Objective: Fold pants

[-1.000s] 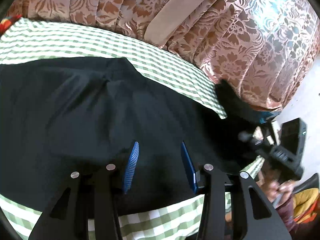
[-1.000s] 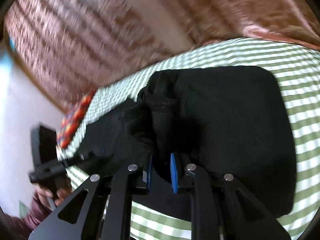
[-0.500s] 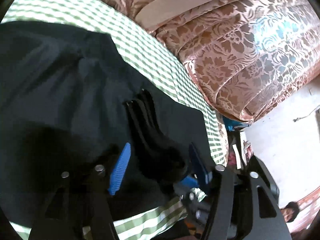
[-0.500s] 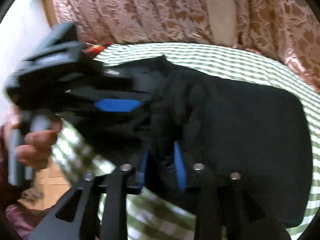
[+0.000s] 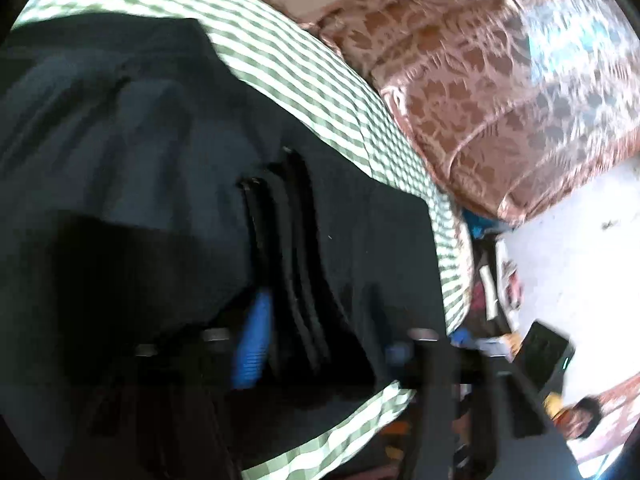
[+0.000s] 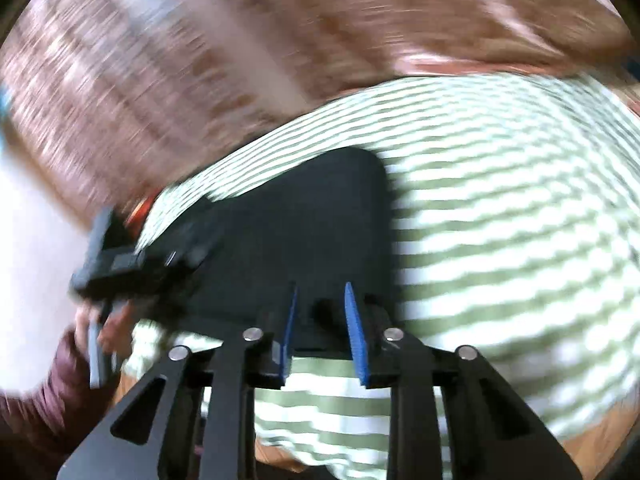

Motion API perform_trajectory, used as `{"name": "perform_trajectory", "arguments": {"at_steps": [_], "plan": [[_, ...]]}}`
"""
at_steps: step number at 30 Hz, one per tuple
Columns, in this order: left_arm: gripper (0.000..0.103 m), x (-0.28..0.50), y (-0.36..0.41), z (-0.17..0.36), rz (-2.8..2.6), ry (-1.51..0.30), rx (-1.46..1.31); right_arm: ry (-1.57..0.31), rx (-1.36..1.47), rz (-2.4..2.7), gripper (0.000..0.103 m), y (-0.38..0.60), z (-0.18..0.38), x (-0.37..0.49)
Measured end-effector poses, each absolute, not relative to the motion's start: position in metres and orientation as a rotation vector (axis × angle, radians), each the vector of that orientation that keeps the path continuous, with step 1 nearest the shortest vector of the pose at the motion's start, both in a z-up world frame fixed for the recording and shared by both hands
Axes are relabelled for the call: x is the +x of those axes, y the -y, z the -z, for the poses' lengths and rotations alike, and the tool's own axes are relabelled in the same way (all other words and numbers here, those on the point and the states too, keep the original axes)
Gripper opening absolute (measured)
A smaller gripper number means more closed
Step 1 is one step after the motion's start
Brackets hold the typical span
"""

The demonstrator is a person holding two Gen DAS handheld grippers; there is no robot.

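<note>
While my left gripper (image 5: 320, 344) has just been closing, a thick fold of the black pants (image 5: 160, 168) stands between its blue pads (image 5: 254, 344); whether they pinch it I cannot tell through the blur; my right gripper (image 6: 322, 334), closing too, stands narrow and empty at the pants' near edge; the pants lie on the checked cloth (image 6: 500, 208).

Black pants (image 5: 168, 168) lie folded on the green-checked cloth (image 5: 320, 92) — layered hem edges bunched at one end.
</note>
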State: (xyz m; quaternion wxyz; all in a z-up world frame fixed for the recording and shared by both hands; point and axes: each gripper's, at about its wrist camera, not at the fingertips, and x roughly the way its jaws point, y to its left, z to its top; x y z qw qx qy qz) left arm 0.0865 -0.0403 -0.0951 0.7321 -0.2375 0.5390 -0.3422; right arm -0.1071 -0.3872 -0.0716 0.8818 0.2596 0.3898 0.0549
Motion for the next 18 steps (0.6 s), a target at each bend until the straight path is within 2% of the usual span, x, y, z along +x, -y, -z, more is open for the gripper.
{"name": "perform_trajectory", "arguments": {"at_steps": [1,3,9,15,18], "plan": [[0.019,0.085,0.044,0.093,0.744,-1.174,-0.488,-0.807,0.557,-0.094,0.016,0.393,0.071,-0.108],[0.016,0.079,0.045,0.083,0.767,-1.126,-0.467,-0.796,0.582,-0.083,0.015,0.397,0.071,-0.107],[0.015,0.06,0.023,0.052,0.767,-1.002,-0.408,-0.861,0.472,-0.165,0.014,0.362,0.083,-0.091],[0.013,0.054,0.009,0.084,0.629,-1.059,-0.266,-0.892,0.243,-0.149,0.014,0.333,0.097,-0.091],[0.013,0.053,0.004,0.094,0.632,-1.061,-0.311,-0.908,0.235,-0.163,0.014,0.337,0.088,-0.087]]}}
